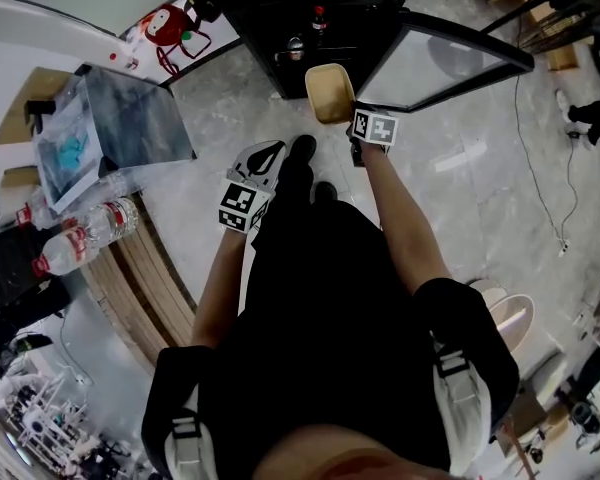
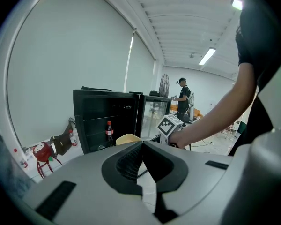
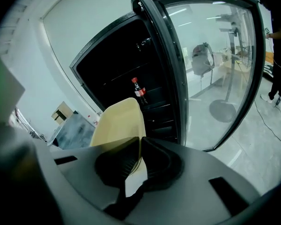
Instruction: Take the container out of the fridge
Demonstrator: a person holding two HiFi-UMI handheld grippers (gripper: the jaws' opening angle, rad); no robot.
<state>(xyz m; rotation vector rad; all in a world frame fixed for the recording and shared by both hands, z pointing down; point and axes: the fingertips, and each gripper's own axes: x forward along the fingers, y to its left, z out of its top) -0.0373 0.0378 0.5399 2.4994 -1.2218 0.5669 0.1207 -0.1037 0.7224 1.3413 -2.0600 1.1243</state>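
A pale yellow container (image 1: 330,92) hangs in front of the open black fridge (image 1: 310,18), outside it. My right gripper (image 1: 352,120) is shut on the container's rim (image 3: 138,150), and the tray (image 3: 118,122) stands up above the jaws in the right gripper view. My left gripper (image 1: 272,155) is lower and to the left, over the floor, with its jaws together and nothing between them (image 2: 143,145). From the left gripper view the container (image 2: 127,138) and the right hand show ahead.
The fridge's glass door (image 1: 450,63) stands swung open to the right. A cola bottle (image 3: 139,91) stands on a fridge shelf. A wooden table (image 1: 130,268) with water bottles (image 1: 85,230) and a grey board (image 1: 130,118) lies to the left. A fan stands behind the glass door.
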